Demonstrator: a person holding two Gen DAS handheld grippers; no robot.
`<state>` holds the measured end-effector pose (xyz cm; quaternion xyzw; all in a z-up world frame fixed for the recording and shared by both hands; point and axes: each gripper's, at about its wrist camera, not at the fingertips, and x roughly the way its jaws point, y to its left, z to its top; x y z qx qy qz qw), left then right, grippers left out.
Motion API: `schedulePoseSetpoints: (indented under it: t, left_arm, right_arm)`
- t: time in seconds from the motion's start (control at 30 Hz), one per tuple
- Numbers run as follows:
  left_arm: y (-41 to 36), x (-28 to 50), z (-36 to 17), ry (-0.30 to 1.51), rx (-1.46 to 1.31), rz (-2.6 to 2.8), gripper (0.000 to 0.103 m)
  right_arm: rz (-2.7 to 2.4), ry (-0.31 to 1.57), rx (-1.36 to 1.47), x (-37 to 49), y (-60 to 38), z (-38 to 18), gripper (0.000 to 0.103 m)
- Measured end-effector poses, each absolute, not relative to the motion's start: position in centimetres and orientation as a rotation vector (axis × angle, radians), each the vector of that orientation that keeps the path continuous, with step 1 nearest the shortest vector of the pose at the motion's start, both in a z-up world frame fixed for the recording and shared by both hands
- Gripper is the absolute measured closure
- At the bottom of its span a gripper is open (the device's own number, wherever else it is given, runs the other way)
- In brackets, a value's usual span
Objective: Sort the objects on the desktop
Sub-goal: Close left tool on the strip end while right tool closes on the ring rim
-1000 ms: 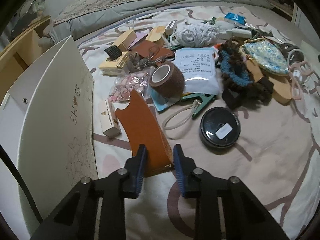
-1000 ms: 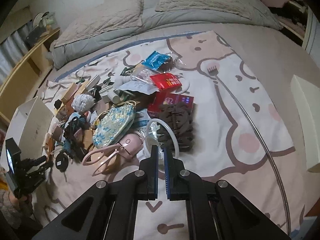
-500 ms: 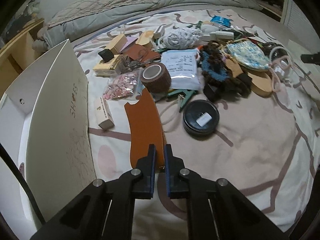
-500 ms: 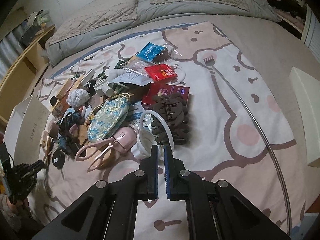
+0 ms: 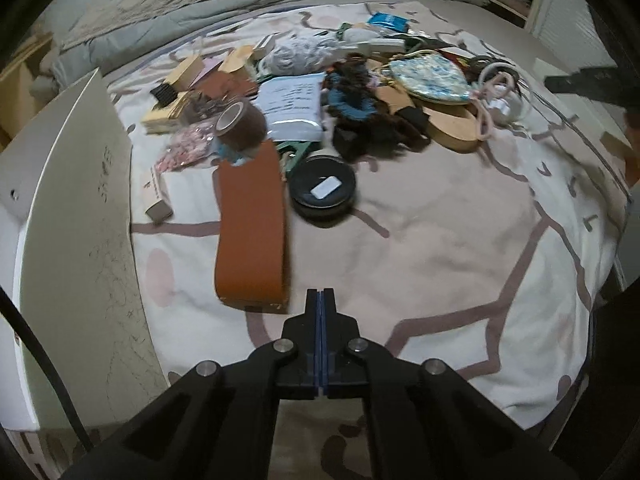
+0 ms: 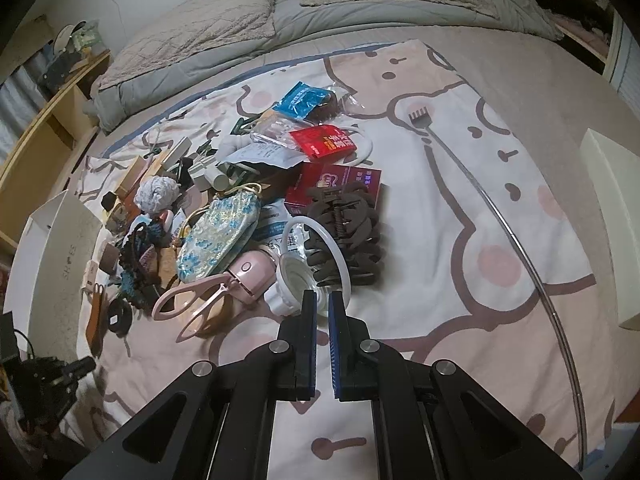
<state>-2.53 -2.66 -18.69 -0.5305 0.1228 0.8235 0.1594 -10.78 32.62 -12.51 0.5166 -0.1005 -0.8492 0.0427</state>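
1. On the patterned blanket [image 5: 440, 260] spread over the bed, we see the left claw [image 5: 320, 294] pressed fully together with nothing between its jaws. A second ago those jaws stood apart on either side of the near end of the brown leather case [image 5: 250, 232], and half a second ago they had closed at that end.

2. The case now lies flat on the blanket just to the left of the fingertips and apart from them. It sits between the tall white shoe box [image 5: 80, 240] and the round black tin [image 5: 322, 192]. Its far end reaches the brown tape roll [image 5: 240, 120] at the edge of the heap.

3. We read this as a grab that came away empty. The case has shifted sideways in the view but has not left the bed, so in our judgement it is not yet sorted.

4. Across the heap, the right claw [image 6: 322, 300] has kept its place. Its jaws are drawn together with only a sliver of gap and hold nothing. It points at a white ribbed plastic cap [image 6: 294, 280] beside the pink scissors [image 6: 192, 308], and the things around it look the same as a second ago.

5. For the task, we judge that the left claw must open again and line up on the case's near end. The shoe box close by looks the likely destination.
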Motion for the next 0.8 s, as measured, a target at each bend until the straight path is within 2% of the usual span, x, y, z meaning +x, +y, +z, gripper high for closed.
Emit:
schedulePoseSetpoints:
  t: [0.07, 0.13, 0.2, 0.27, 0.47, 0.53, 0.57, 0.6, 0.63, 0.8]
  left_arm:
    - [-2.4, -2.4, -18.3, 0.380, -1.492, 2.379, 0.100]
    - [-2.1, -2.5, -18.1, 0.425, -1.470, 2.403, 0.089]
    - [-2.1, -2.7, -17.9, 0.451, -1.461, 2.430, 0.063]
    - [-2.2, -3.1, -17.7, 0.452, -1.450, 2.457, 0.047]
    - [-2.9, -4.2, -18.2, 0.437, -1.466, 2.506, 0.033]
    - [-3.3, -4.8, -18.6, 0.413, -1.494, 2.513, 0.031]
    - [-3.5, -4.9, -18.8, 0.403, -1.503, 2.514, 0.031]
    - [-3.6, -5.2, -18.9, 0.389, -1.518, 2.516, 0.030]
    - [-3.9, -5.5, -19.2, 0.368, -1.538, 2.516, 0.028]
    - [-4.0, -6.4, -20.3, 0.333, -1.595, 2.498, 0.024]
  right_arm:
    - [-2.593, -0.318, 1.563, -10.9, 32.7, -12.7, 0.097]
    - [-2.590, -0.306, 1.570, -11.1, 32.6, -12.9, 0.097]
    - [-2.596, -0.301, 1.581, -11.3, 32.7, -13.3, 0.097]
    - [-2.596, -0.301, 1.605, -11.5, 32.9, -13.7, 0.097]
    - [-2.600, -0.323, 1.648, -12.0, 33.8, -14.9, 0.096]
    - [-2.600, -0.349, 1.670, -12.2, 34.3, -15.4, 0.090]
    - [-2.601, -0.356, 1.673, -12.3, 34.4, -15.5, 0.077]
    - [-2.607, -0.363, 1.676, -12.3, 34.6, -15.7, 0.054]
    - [-2.615, -0.367, 1.674, -12.4, 34.7, -15.7, 0.044]
    - [-2.624, -0.371, 1.680, -12.7, 34.7, -16.0, 0.042]
